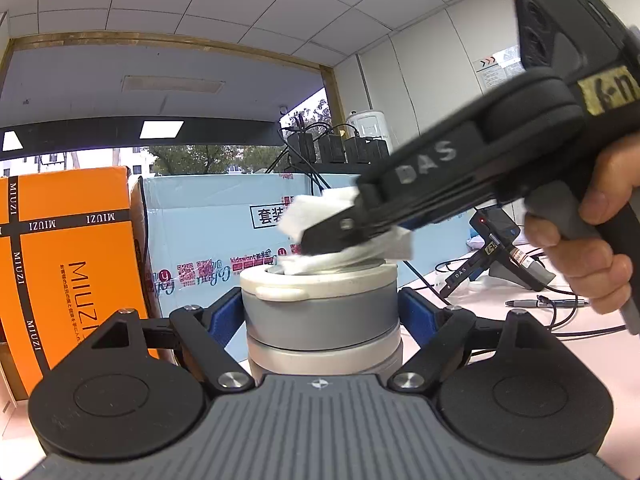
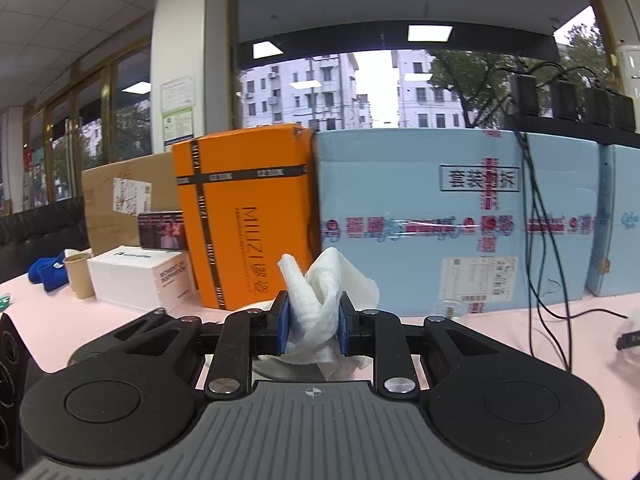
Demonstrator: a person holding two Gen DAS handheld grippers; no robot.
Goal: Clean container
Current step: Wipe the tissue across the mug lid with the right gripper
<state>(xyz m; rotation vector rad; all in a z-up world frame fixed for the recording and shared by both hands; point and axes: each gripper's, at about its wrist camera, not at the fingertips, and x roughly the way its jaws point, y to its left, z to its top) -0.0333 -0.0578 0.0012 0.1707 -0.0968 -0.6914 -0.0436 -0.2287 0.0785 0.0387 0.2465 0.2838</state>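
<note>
Here, closest in, the left gripper (image 1: 320, 312) has its blue pads (image 1: 416, 312) pressed against the flanks of the container (image 1: 320, 312), a squat round tub with a grey matte body, a cream lid ring and a small tab handle at the rim. It looks rigid and fairly light, smooth enough to twist in the grip, so clamping low on the straight grey wall seems the safest hold. Just above it, the right gripper (image 2: 313, 326) is pinched tight on a wad of white paper towel (image 2: 320, 300), soft, quilted and crumpled, which rests at the container's open mouth; how far inside it reaches is probably hidden by the rim. Beyond lies the pale pink table (image 2: 500, 344), then an orange box (image 2: 244, 208) and a light-blue carton (image 2: 440, 216).
</note>
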